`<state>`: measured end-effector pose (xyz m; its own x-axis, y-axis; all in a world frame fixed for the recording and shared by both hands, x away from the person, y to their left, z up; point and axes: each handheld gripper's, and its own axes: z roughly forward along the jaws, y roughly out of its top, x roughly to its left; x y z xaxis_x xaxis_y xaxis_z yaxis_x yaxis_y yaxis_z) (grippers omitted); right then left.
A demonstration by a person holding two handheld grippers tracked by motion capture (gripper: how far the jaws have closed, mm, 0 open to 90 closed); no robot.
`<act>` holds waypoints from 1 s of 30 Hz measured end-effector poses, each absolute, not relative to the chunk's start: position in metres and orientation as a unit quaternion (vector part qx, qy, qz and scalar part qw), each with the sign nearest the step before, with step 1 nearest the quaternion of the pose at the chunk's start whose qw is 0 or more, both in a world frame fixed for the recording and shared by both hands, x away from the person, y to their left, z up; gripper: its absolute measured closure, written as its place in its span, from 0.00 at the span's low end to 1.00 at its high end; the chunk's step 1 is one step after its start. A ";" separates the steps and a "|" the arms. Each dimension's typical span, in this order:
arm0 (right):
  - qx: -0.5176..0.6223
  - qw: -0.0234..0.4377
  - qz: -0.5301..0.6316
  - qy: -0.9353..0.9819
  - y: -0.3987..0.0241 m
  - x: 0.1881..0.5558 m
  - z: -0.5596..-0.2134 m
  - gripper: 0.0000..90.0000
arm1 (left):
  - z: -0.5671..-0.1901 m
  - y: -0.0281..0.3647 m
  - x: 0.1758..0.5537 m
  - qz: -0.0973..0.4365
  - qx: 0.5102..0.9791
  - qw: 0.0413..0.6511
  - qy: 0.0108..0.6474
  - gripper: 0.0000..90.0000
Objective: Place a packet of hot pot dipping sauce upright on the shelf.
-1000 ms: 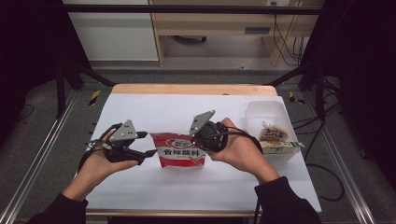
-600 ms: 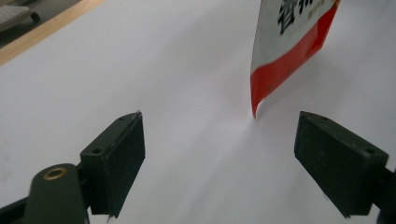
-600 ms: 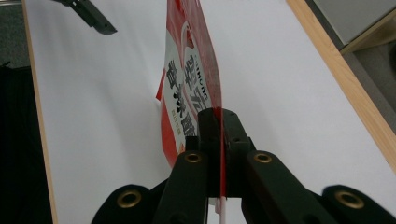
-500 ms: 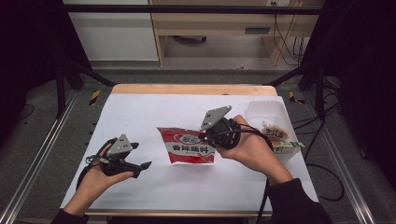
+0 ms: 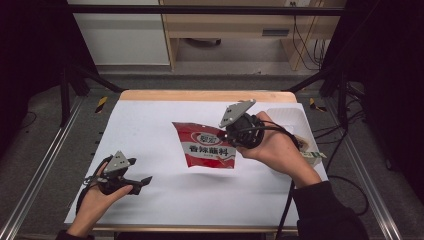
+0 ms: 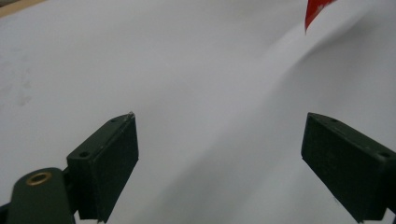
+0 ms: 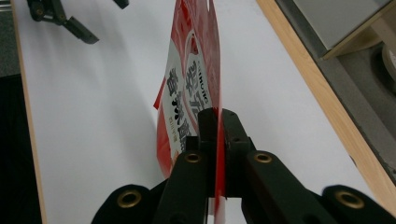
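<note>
A flat red foil sachet [image 5: 209, 146] is clamped upright above the white table [image 5: 150, 125] by the right gripper [image 5: 231, 134], beside a clear plastic tray [image 5: 290, 117]. The left gripper [image 5: 142, 181], fingers just spread and empty, has been drawn away from the sachet.

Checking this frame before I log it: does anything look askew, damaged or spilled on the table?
Nothing spilled or torn. The red plastic seasoning packet hangs tilted off the white table sheet, pinched at one edge by the right hand-held gripper. The left hand-held gripper, jaws just opened and empty, sits low near the sheet's front corner.
</note>
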<state>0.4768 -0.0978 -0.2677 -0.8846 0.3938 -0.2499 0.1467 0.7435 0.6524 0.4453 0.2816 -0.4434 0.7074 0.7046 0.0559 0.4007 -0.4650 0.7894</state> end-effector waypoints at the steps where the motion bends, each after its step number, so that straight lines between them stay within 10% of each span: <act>1: 0.151 0.189 0.330 0.912 -0.100 0.479 -0.266 1.00 | -0.445 0.283 0.445 0.191 0.835 0.397 0.331 0.12; 30: 0.178 0.226 0.349 0.892 -0.141 0.534 -0.219 1.00 | -0.447 0.290 0.441 0.208 0.828 0.398 0.337 0.08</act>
<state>0.5338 -0.1414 -0.2186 -0.8348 0.4749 -0.2786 0.1601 0.6935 0.7024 0.4410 0.2902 -0.4471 0.6860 0.7236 0.0755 0.3932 -0.4561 0.7984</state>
